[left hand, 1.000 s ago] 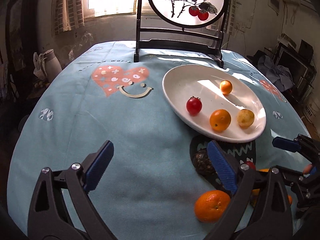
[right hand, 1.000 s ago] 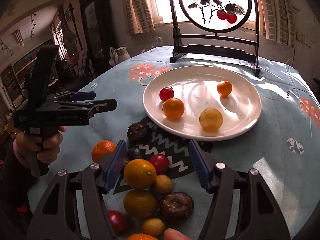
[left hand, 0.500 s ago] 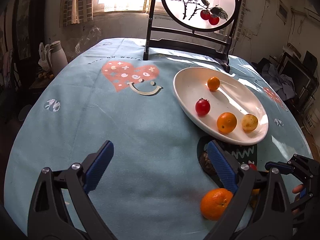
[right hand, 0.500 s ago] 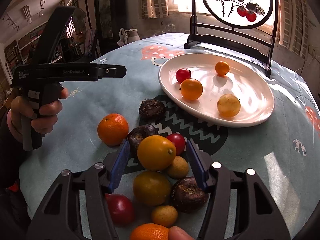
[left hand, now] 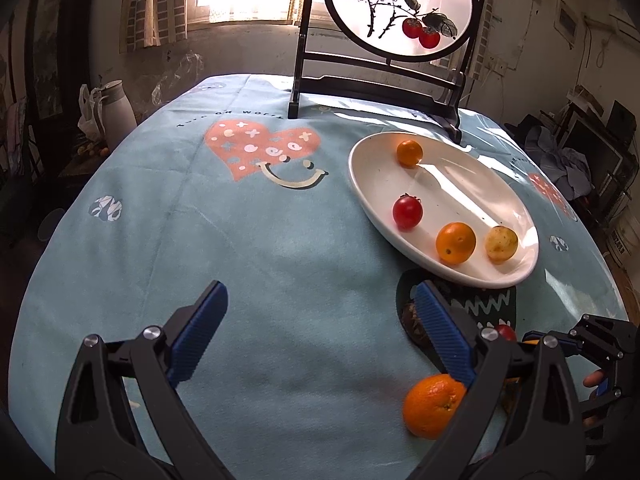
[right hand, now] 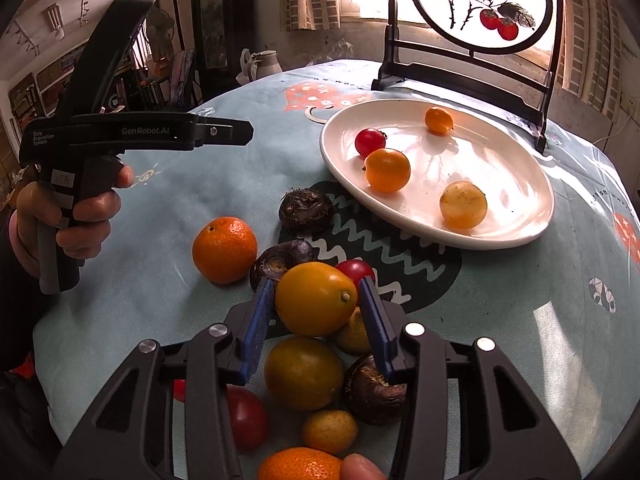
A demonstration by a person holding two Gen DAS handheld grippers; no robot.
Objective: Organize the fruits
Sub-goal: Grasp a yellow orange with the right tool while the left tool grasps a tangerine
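Fruit first: my right tongs (right hand: 316,312) are closing around the smooth yellow-orange citrus (right hand: 315,298) atop the pile, blue pads not quite touching it, having dropped closer. Left tongs (left hand: 320,332) hang open and empty. Next stop, I judge, the white oval plate (right hand: 532,216) beyond.

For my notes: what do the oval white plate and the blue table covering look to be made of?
Oval white plate: likely glazed ceramic, perhaps melamine; it is glossy, with bright window glare and soft reflections of the fruit on it.
Blue tablecloth: looks like matte printed fabric with a soft, slightly fuzzy surface; it shows no glare, faint creases, and a printed heart and smile.
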